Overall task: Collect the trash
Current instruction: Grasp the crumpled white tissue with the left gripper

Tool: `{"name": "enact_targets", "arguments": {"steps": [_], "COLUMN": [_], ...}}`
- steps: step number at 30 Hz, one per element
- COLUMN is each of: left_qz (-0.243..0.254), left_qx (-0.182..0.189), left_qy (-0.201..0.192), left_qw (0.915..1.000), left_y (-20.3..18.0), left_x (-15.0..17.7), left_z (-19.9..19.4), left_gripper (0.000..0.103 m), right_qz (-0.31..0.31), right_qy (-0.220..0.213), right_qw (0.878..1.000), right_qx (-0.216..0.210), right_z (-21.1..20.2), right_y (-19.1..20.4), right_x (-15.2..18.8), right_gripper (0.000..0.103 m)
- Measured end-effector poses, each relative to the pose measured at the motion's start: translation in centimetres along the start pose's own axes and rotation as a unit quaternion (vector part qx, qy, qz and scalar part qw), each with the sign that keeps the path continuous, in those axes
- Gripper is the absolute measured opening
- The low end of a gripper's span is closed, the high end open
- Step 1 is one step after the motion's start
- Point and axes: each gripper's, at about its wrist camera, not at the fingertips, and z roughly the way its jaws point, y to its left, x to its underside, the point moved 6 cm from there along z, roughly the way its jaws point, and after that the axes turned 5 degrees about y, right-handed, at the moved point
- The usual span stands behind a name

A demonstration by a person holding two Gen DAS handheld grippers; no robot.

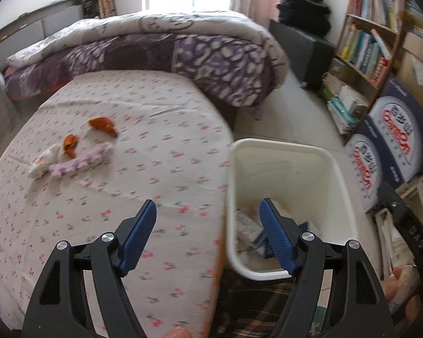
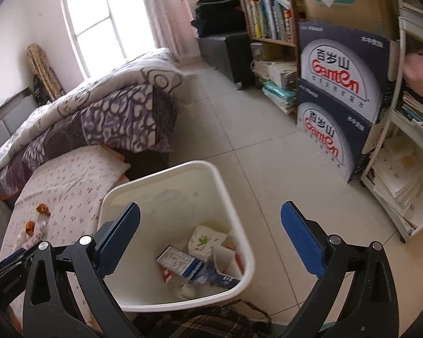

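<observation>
Both tools are empty. The left tool point(image 1: 208, 219) hangs over the near edge of the bed point(image 1: 112, 197) with its jaws spread wide and nothing between them. The right tool point(image 2: 211, 219) hovers above the bin point(image 2: 183, 166), equally wide open and holding nothing.

The bin stands on the floor point(image 2: 253, 112) just beside the bed's right edge. It already holds a fair heap: a small white carton point(image 2: 206, 239) with a green print, a blue and white box point(image 2: 177, 259), and some crumpled paper or tissue at the bottom. So I judge part of the collecting is done.

What is left lies on the bed, well to the left and farther off than the left tool. Two orange peels point(image 1: 103, 125) sit there, one farther, one nearer, and beside the nearer one lie a white wad point(image 1: 43, 160) and a pale purple strip point(image 1: 79, 160). The strip and the wad look to be touching; the far peel lies a little apart. The right wrist view shows the same cluster, small and blurred.

A folded quilt point(image 1: 160, 53) covers the far end of the bed, and I see no trash on it. By my reckoning, the job is about half finished, with the left tool best placed to reach the cluster next.
</observation>
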Motion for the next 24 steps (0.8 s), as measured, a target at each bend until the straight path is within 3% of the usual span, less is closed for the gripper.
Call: {"name": "enact_targets", "arguments": {"steps": [8,15,24], "left_qz": [-0.034,-0.063,-0.084], "left_qx": [-0.074,-0.140,-0.167], "left_qy": [0.015,0.021,0.064], "left_qw": [0.9966,0.9880,0.9803], "left_y": [8.4,17.5,25.8], "left_x": [0.0,-2.9,-6.2], "left_z": [1.8,2.9,6.3], "left_gripper": [0.074,0.074,0.074], "right_qz": [-0.046,-0.102,-0.205], "right_qy": [0.026,0.043,0.051], "right_qw": [0.998,0.993,0.974], "right_qx": [-0.021,-0.041,-0.084], "right_z": [1.0,1.6,2.6], "right_y": [4.1,8.7,16.3], "right_x": [1.5,2.5,3.4], "right_gripper": [0.096,0.096,0.096]}}
